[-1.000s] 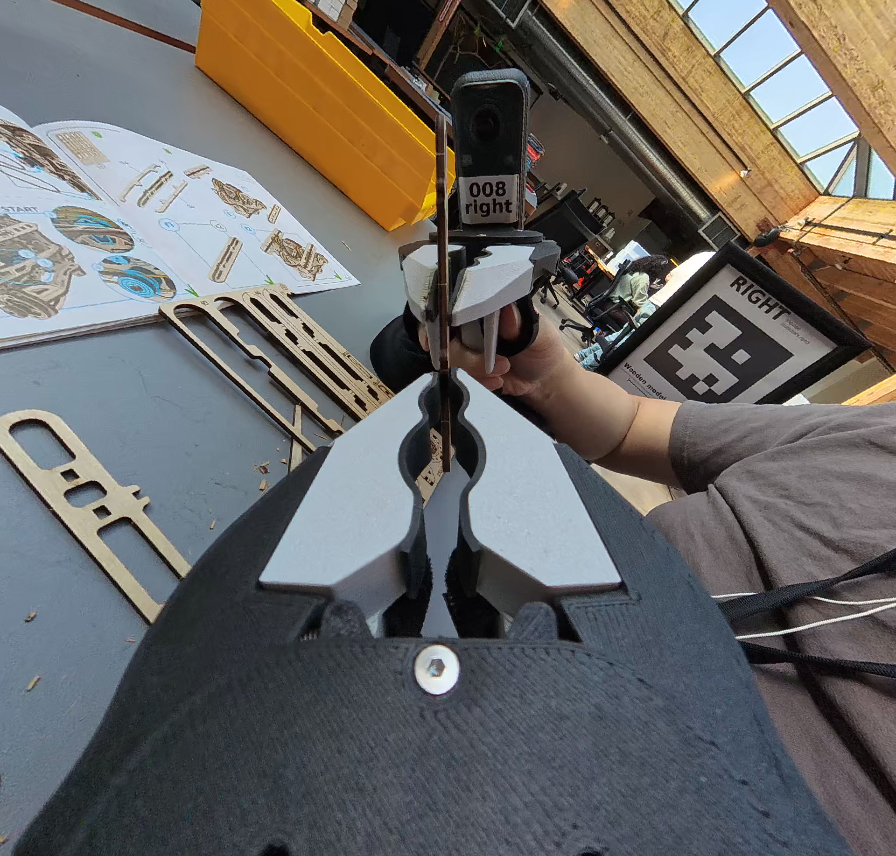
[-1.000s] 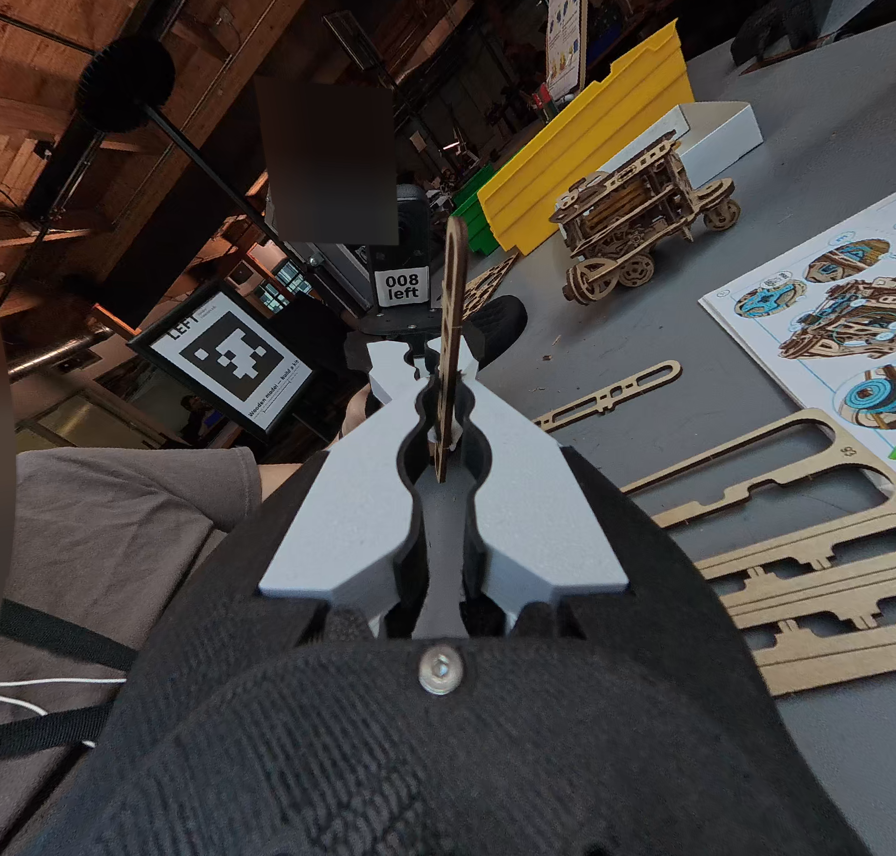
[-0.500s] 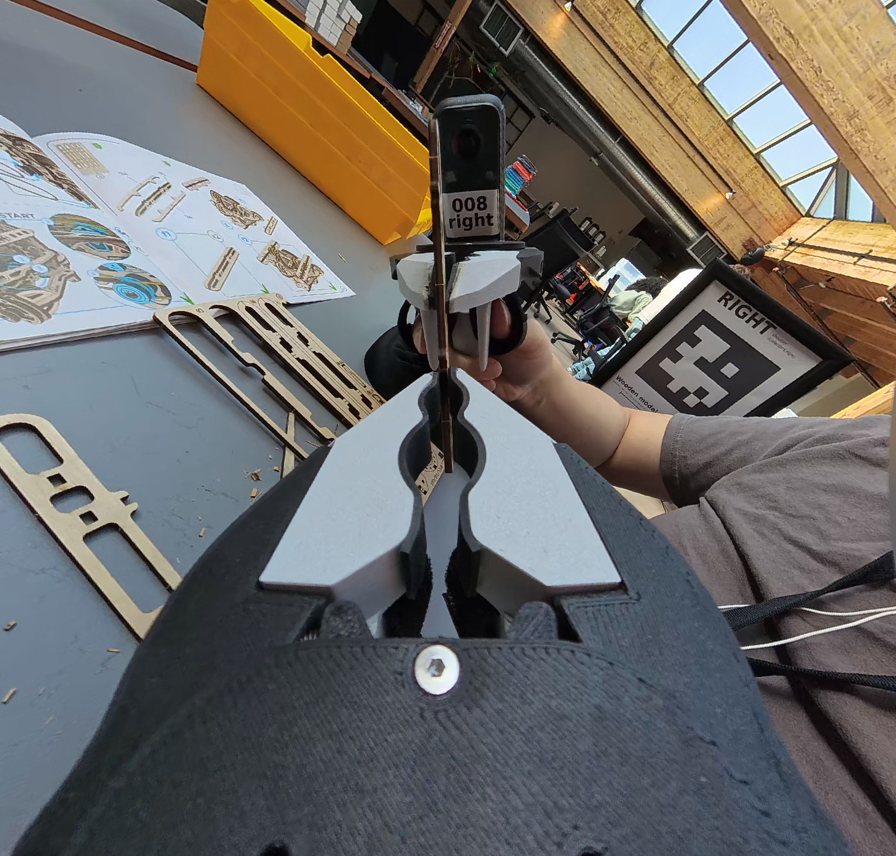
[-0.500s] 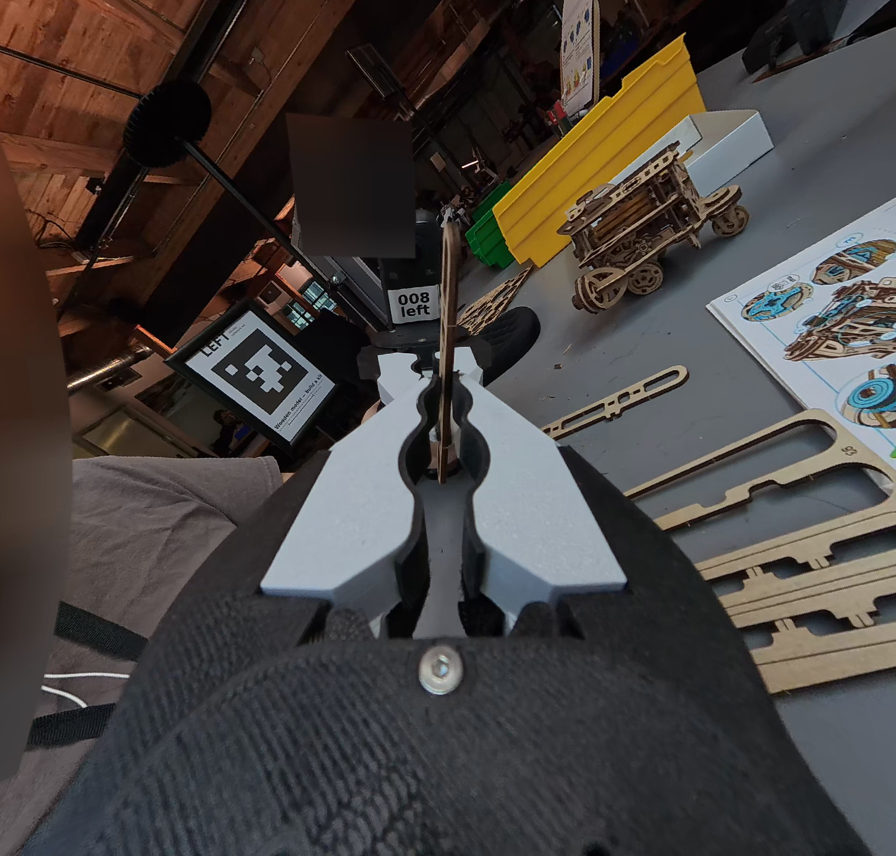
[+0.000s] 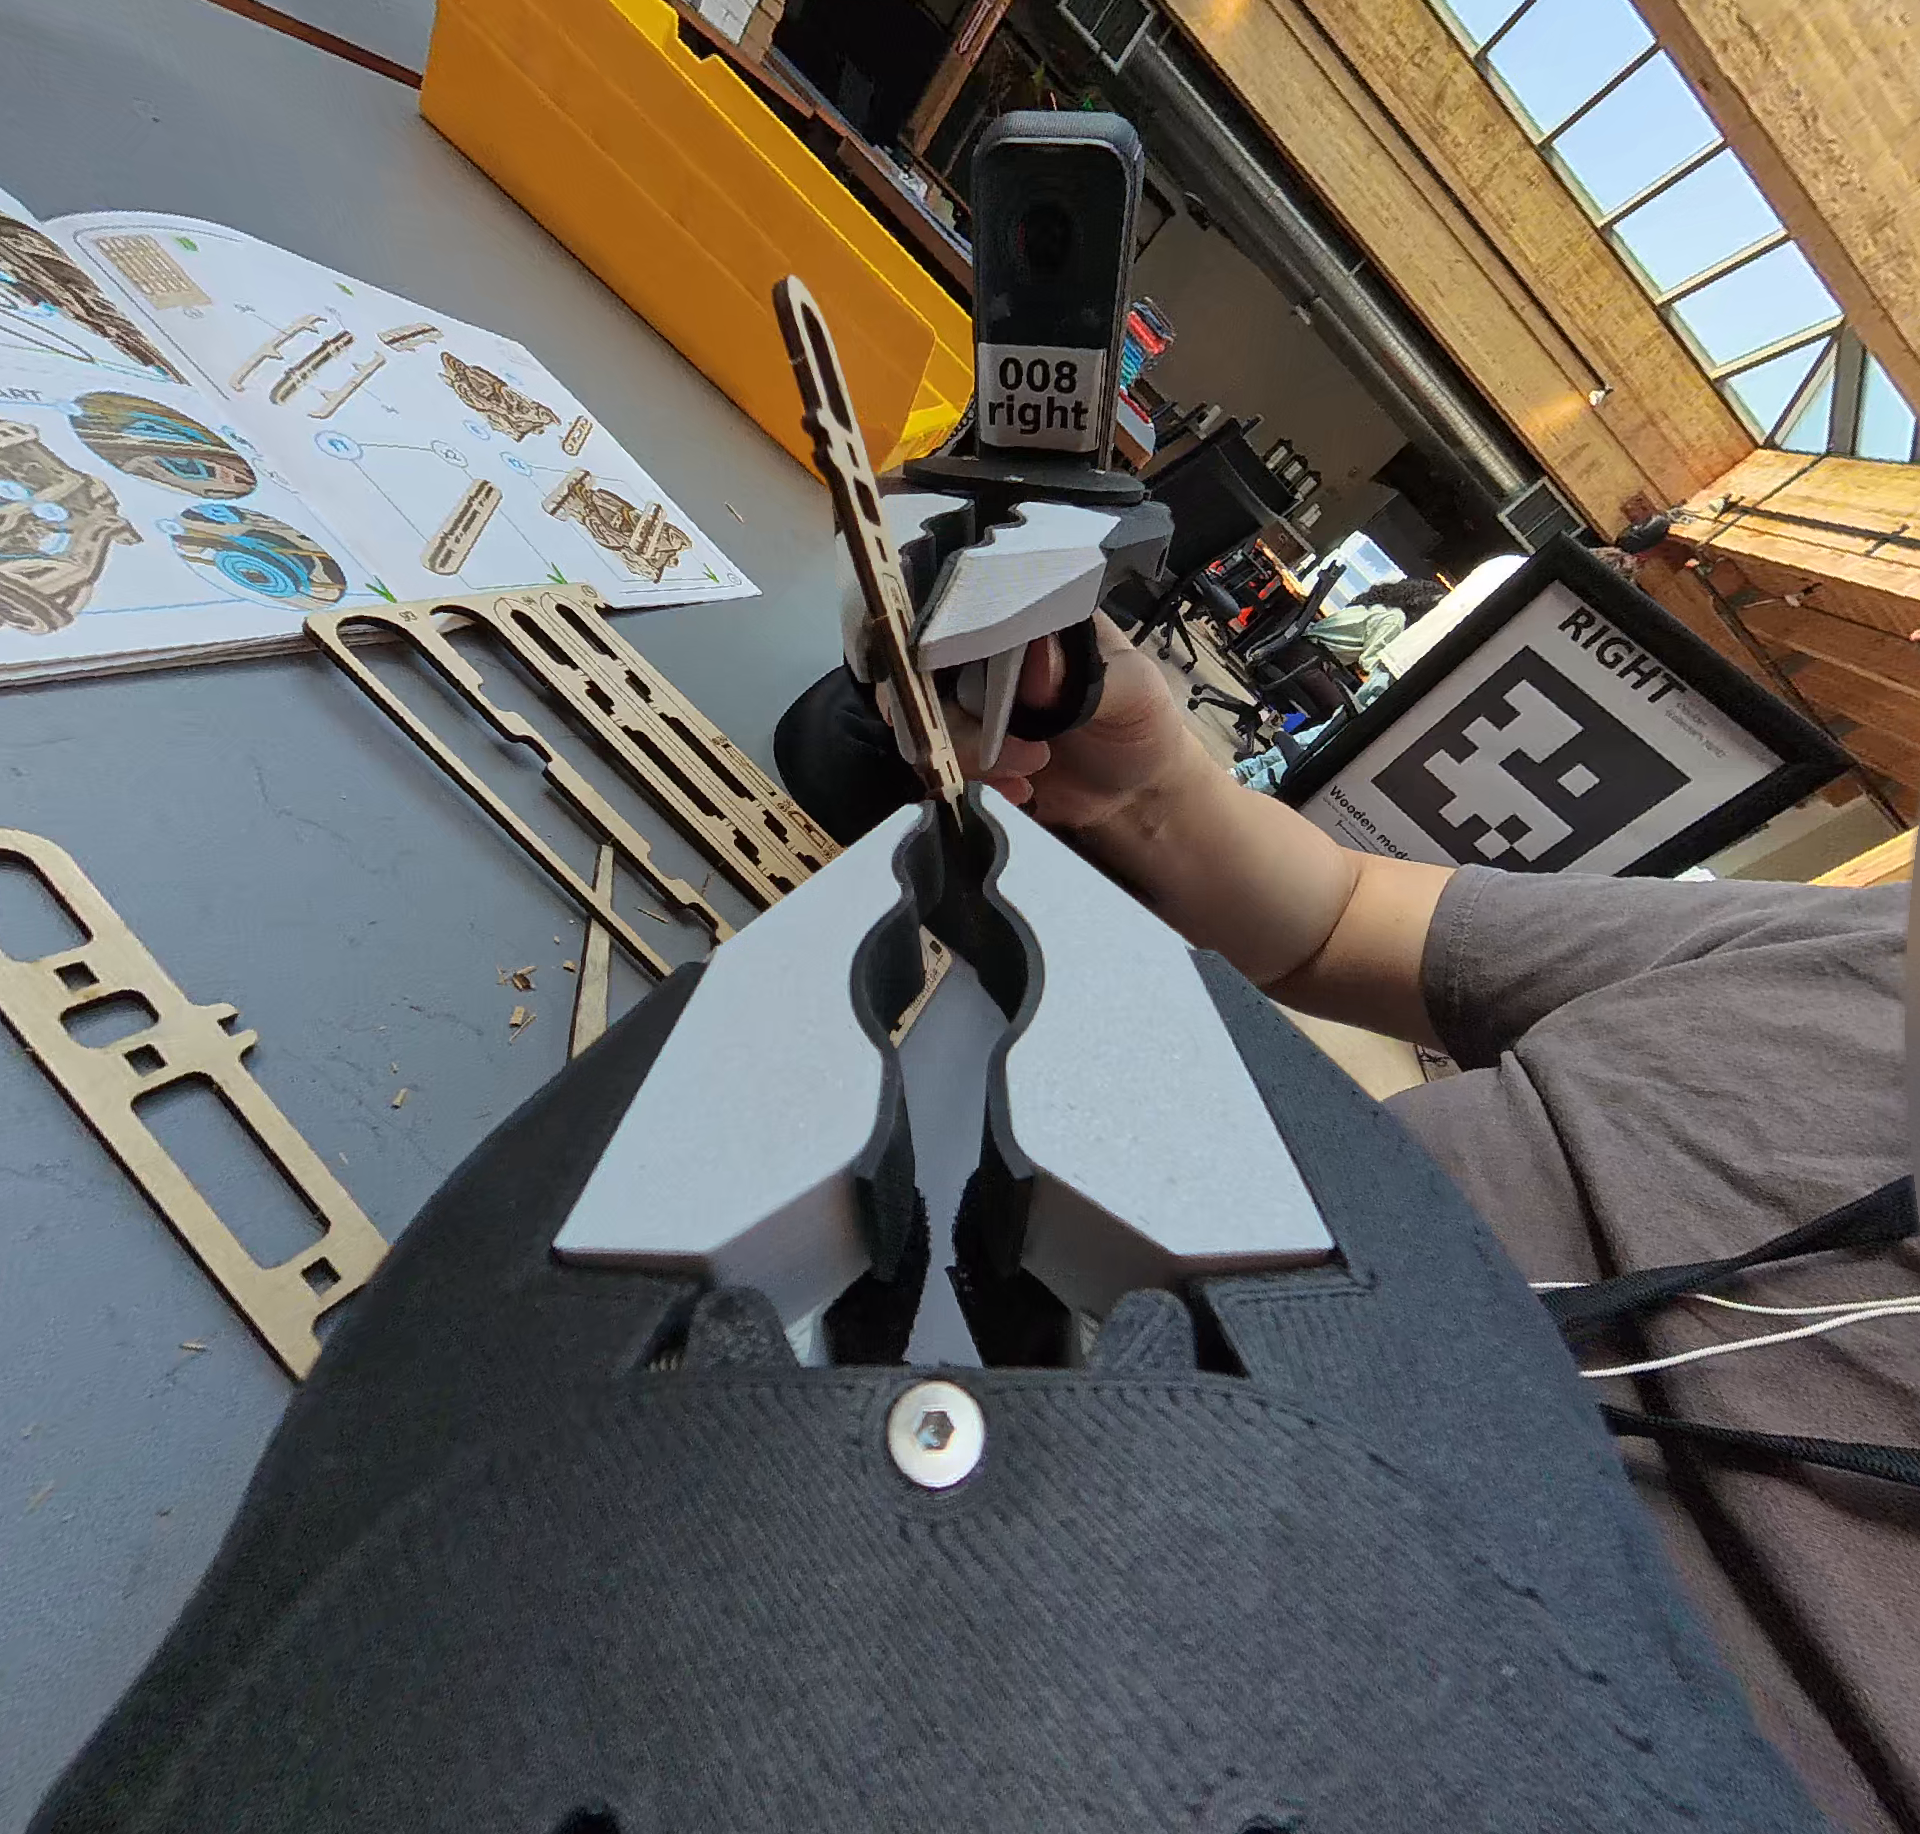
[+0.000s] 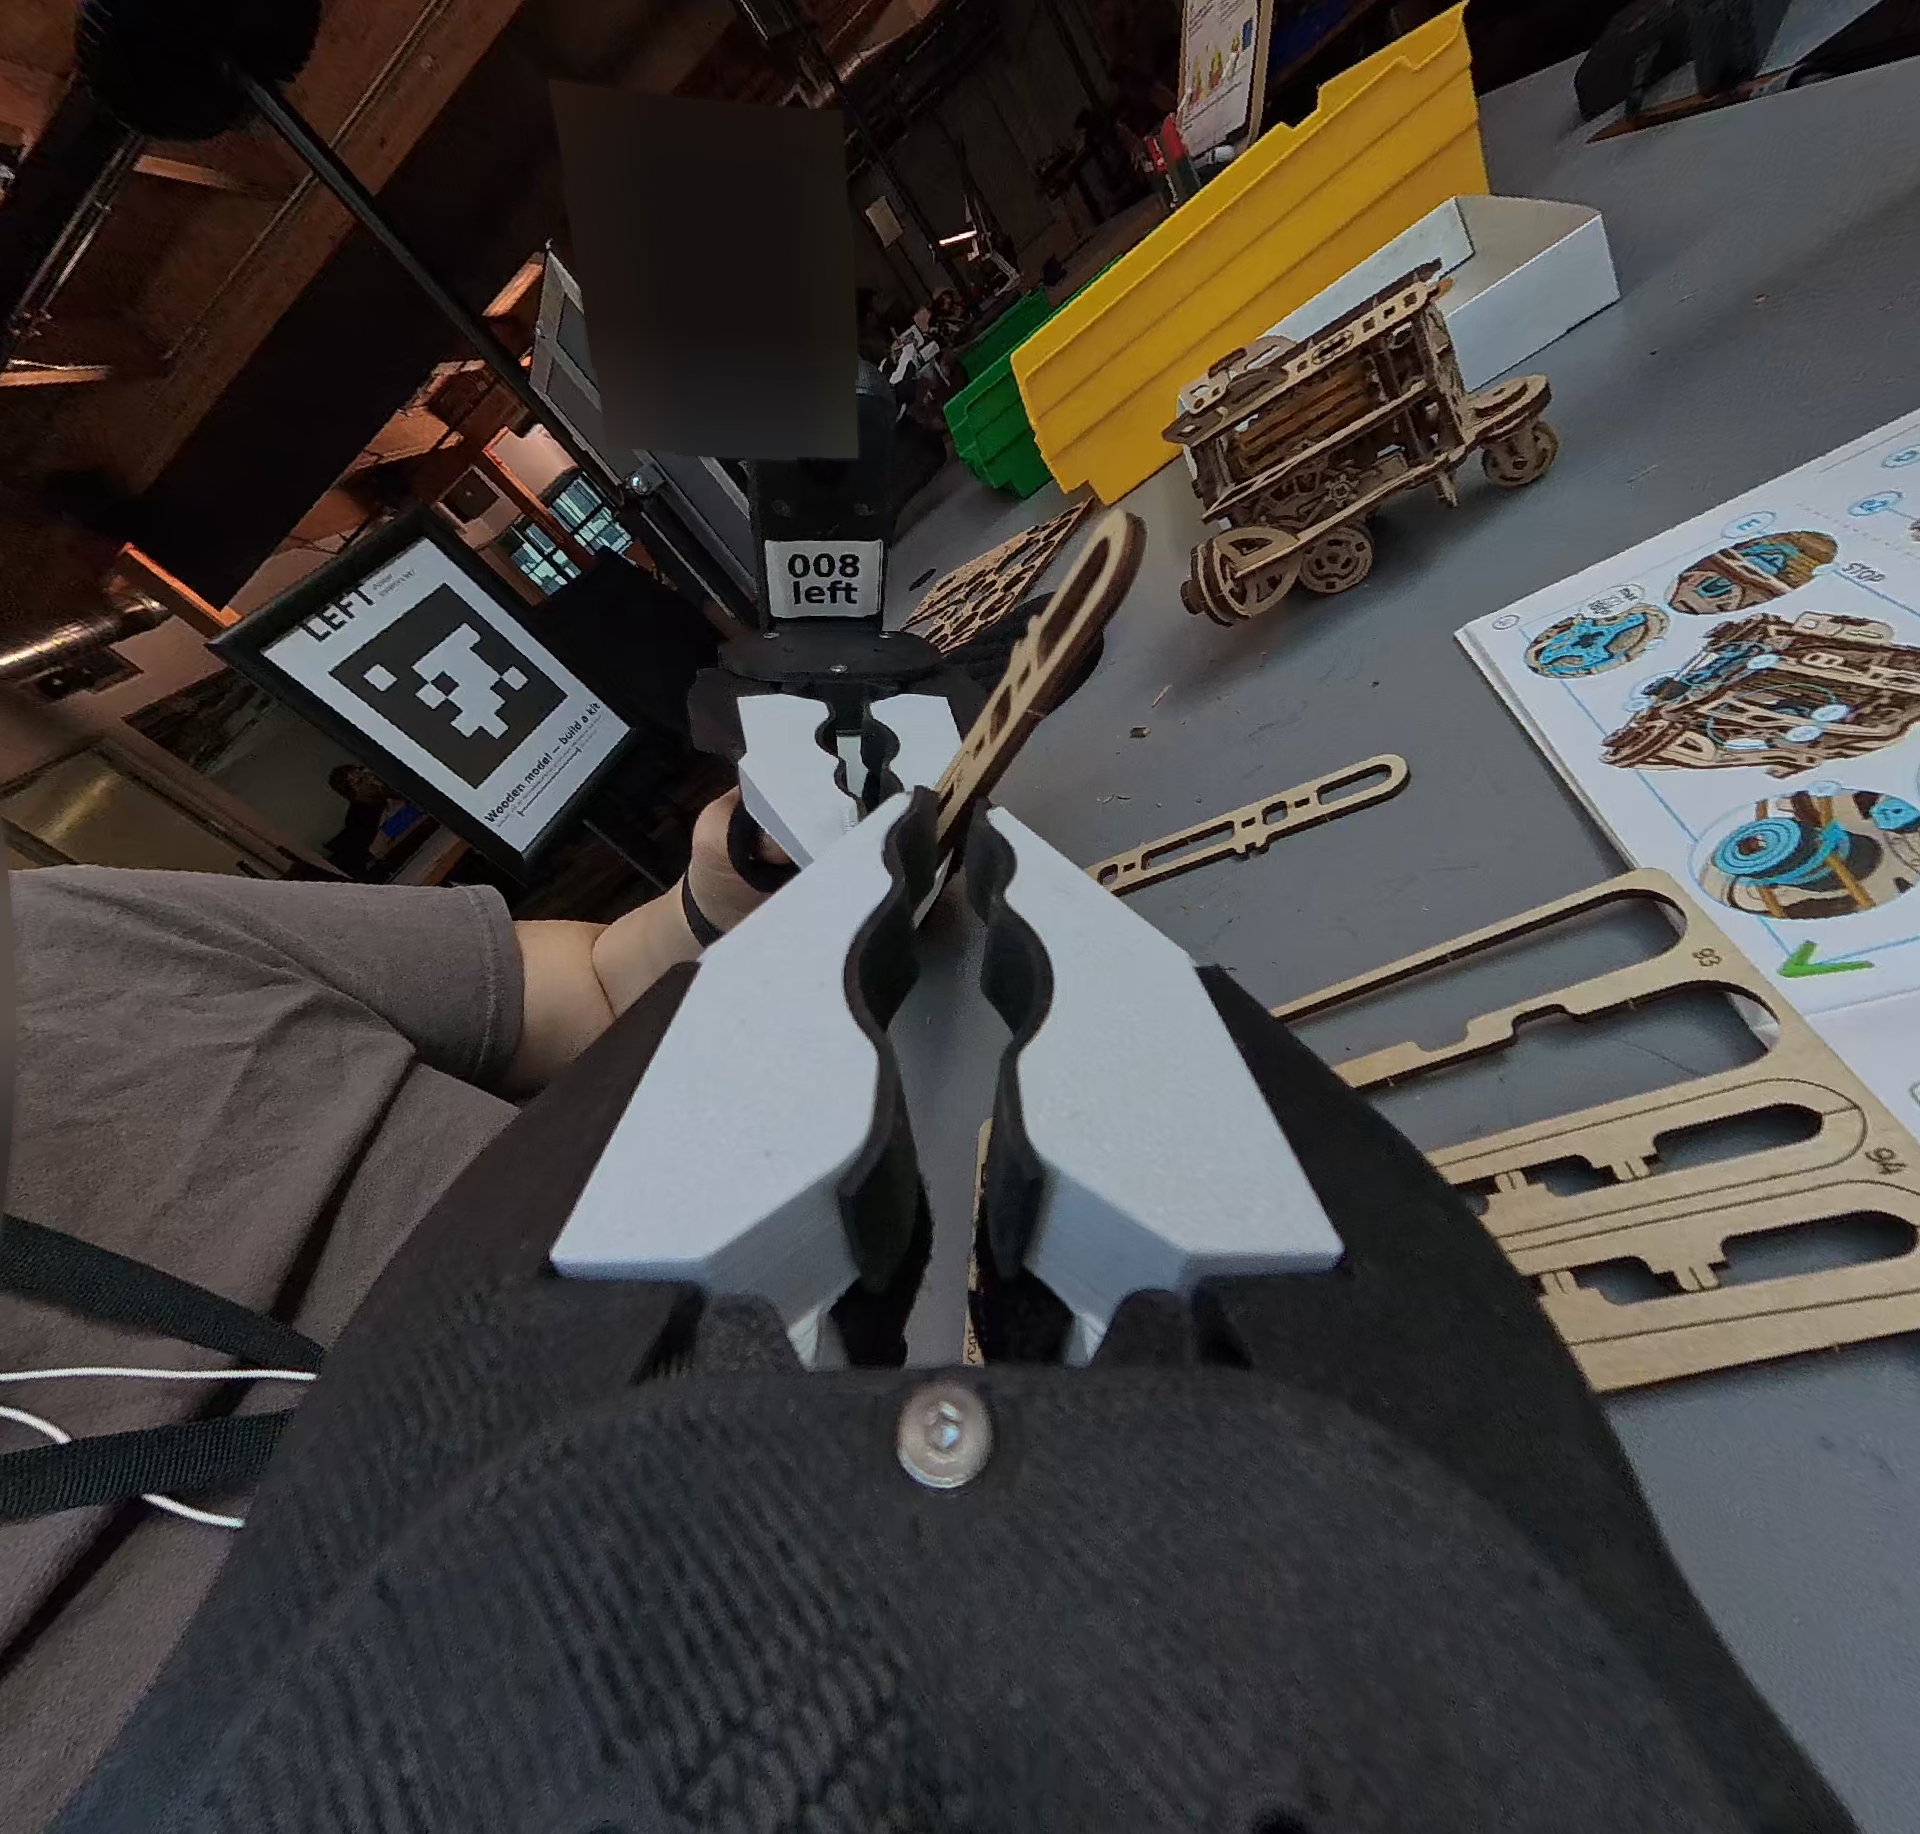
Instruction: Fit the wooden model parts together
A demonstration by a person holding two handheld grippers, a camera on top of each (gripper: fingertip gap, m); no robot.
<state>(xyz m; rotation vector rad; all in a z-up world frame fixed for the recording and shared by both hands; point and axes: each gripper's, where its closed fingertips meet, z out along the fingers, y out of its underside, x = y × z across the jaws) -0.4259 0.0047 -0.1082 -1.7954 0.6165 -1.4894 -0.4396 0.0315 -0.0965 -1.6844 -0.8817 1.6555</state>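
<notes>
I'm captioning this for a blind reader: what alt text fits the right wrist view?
A slotted wooden strip slants up and right from the fingertips of the right gripper, opposite the left gripper. On the grey table to the right: a built wooden wagon model, an instruction booklet and emptied plywood sheets.

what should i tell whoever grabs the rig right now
Left hand-held gripper: shut on the lower end of the wooden strip, which is held up off the table.
Right hand-held gripper: jaws slightly parted; the strip leans between its tips and looks unclamped.
On the table: a second loose strip, the cut-out part sheet, the open instruction booklet and a built wooden cart.
Done: the strip is out of its sheet and in the air.
Left: nothing is joined to it yet; it still needs fitting to its mate.
</notes>
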